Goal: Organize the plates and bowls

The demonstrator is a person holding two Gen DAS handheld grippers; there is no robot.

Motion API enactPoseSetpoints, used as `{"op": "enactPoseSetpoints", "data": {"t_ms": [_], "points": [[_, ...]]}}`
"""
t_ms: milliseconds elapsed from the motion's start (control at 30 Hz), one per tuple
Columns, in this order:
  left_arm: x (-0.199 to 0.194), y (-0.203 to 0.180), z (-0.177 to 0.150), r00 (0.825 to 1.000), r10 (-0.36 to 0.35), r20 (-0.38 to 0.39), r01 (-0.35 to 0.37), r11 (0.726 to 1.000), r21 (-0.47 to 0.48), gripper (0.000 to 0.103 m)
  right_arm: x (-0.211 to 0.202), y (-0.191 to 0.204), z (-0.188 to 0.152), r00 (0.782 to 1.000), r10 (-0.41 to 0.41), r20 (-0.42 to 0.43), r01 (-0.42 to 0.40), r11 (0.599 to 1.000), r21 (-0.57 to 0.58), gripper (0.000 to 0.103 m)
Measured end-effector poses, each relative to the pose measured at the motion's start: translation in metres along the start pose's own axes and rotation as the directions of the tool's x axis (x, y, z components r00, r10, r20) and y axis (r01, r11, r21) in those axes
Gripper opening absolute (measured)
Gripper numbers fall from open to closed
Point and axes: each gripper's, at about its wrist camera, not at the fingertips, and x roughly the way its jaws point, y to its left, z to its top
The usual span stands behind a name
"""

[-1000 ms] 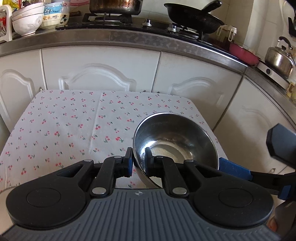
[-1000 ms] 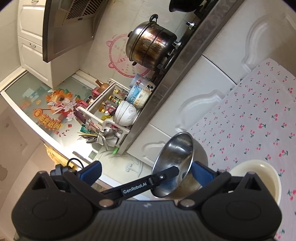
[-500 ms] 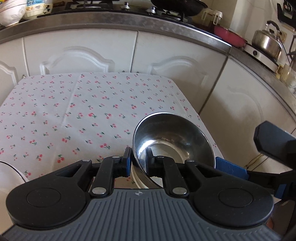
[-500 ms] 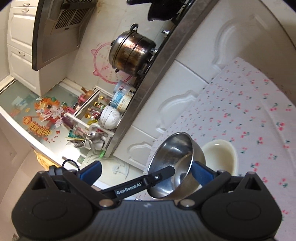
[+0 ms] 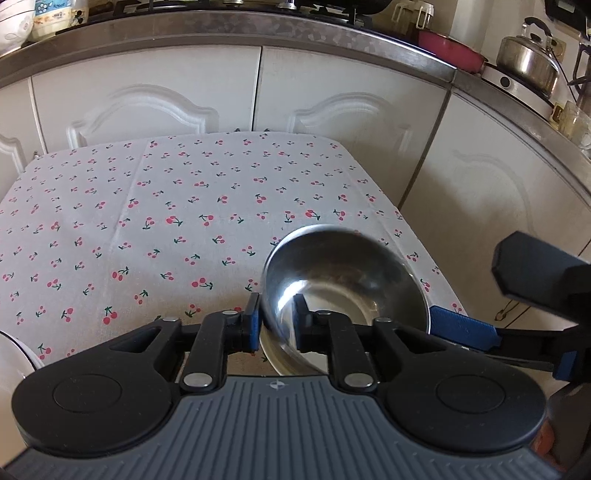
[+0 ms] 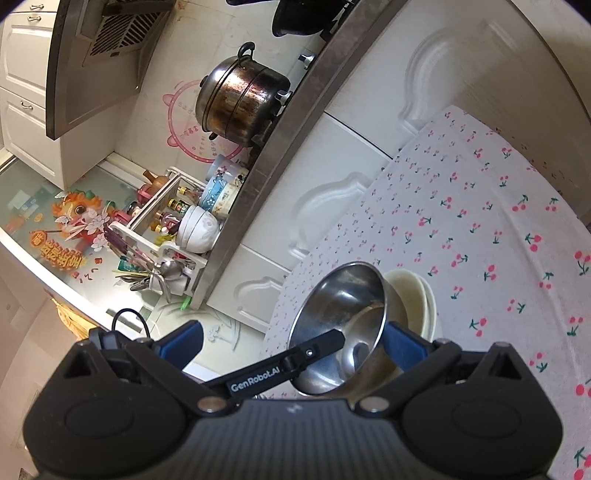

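A steel bowl (image 5: 343, 280) hangs tilted just over the cherry-print tablecloth (image 5: 147, 206), its image blurred. My left gripper (image 5: 277, 321) straddles the bowl's near rim and its jaws are opening, with a gap showing beside the thin rim. In the right wrist view the same steel bowl (image 6: 340, 314) lies between the wide-spread fingers of my right gripper (image 6: 291, 343), which is open; one blue pad (image 6: 402, 343) sits beside the bowl's outer wall. A cream bowl (image 6: 413, 295) stands on the cloth right behind it.
White cabinet doors (image 5: 147, 103) and a steel counter edge (image 5: 258, 26) close off the table's far side. A kettle (image 5: 528, 62), a large pot (image 6: 240, 103) and a dish rack (image 6: 177, 236) stand on the counter. A white bowl's rim (image 5: 11, 354) shows at lower left.
Both hands have sunk toward the table with the steel bowl. The left jaws have spread a little around its rim. The cream bowl now sits closer behind the steel bowl.
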Motion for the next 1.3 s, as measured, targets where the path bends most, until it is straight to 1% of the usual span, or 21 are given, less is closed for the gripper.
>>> {"op": "enactPoseSetpoints", "data": {"t_ms": [33,100,133,167,200,300,400,533,600,633,733,767,800,867,1033,1300], "points": [[0.001,-0.001,-0.002,1.0,-0.006,0.0,0.006,1.0,0.002,0.029,0.0,0.0,0.0,1.0,0.004,0.002,-0.005,1.0,0.001,0.103],[-0.004,-0.004,-0.006,1.0,-0.007,0.017,0.006,1.0,0.022,0.04,-0.002,0.001,0.0,1.0,0.008,0.006,-0.008,1.0,-0.001,0.103],[-0.006,-0.006,-0.008,1.0,-0.004,0.022,0.003,1.0,0.031,0.043,-0.002,0.001,0.0,1.0,0.009,0.009,-0.009,1.0,-0.003,0.103],[-0.008,-0.006,-0.008,1.0,-0.005,0.028,0.004,0.999,0.032,0.05,-0.003,0.001,0.0,1.0,0.012,0.012,-0.012,1.0,-0.002,0.103],[-0.009,-0.006,-0.01,0.999,-0.004,0.033,0.003,1.0,0.03,0.052,-0.004,0.001,0.0,1.0,0.014,0.016,-0.014,1.0,0.001,0.103],[-0.013,-0.003,-0.012,0.998,0.026,0.059,-0.027,0.999,0.018,0.052,-0.005,-0.002,0.0,0.999,0.019,0.03,-0.02,1.0,0.015,0.103],[-0.014,0.005,-0.012,0.998,0.027,0.064,-0.025,0.999,-0.03,0.052,-0.009,-0.003,0.0,0.998,-0.02,0.057,0.02,1.0,0.003,0.103],[-0.01,0.014,-0.013,0.998,-0.011,0.058,0.016,0.996,-0.09,0.047,-0.011,-0.007,-0.001,0.991,-0.081,0.104,0.082,0.997,-0.002,0.103],[-0.005,0.015,-0.015,0.999,-0.02,0.048,0.025,0.994,-0.107,0.04,-0.008,-0.011,-0.003,0.985,-0.124,0.119,0.125,0.992,-0.003,0.103],[-0.001,0.015,-0.015,0.999,-0.02,0.042,0.025,0.993,-0.113,0.037,-0.005,-0.013,-0.003,0.983,-0.14,0.118,0.141,0.99,-0.001,0.103],[0.011,0.015,-0.018,0.999,-0.034,0.016,0.036,0.989,-0.144,0.027,0.003,-0.024,-0.008,0.987,-0.126,0.103,0.124,0.992,0.026,0.103],[0.016,0.016,-0.02,0.999,-0.043,0.008,0.043,0.987,-0.153,0.022,0.006,-0.027,-0.009,0.988,-0.118,0.098,0.115,0.993,0.036,0.103],[0.019,0.017,-0.022,0.999,-0.052,0.002,0.052,0.987,-0.155,0.02,0.007,-0.029,-0.01,0.99,-0.109,0.094,0.105,0.994,0.042,0.103],[0.022,0.014,-0.024,0.999,-0.045,0.012,0.046,0.988,-0.146,0.019,0.011,-0.03,-0.012,0.992,-0.088,0.086,0.084,0.995,0.047,0.103],[0.021,0.015,-0.026,0.998,-0.052,0.022,0.054,0.988,-0.147,0.017,0.011,-0.024,-0.013,0.991,-0.105,0.086,0.102,0.994,0.036,0.103],[-0.002,0.02,-0.034,0.999,-0.027,0.046,0.034,0.986,-0.161,0.016,0.012,-0.002,-0.021,0.993,-0.096,0.064,0.098,0.995,-0.026,0.103]]}}
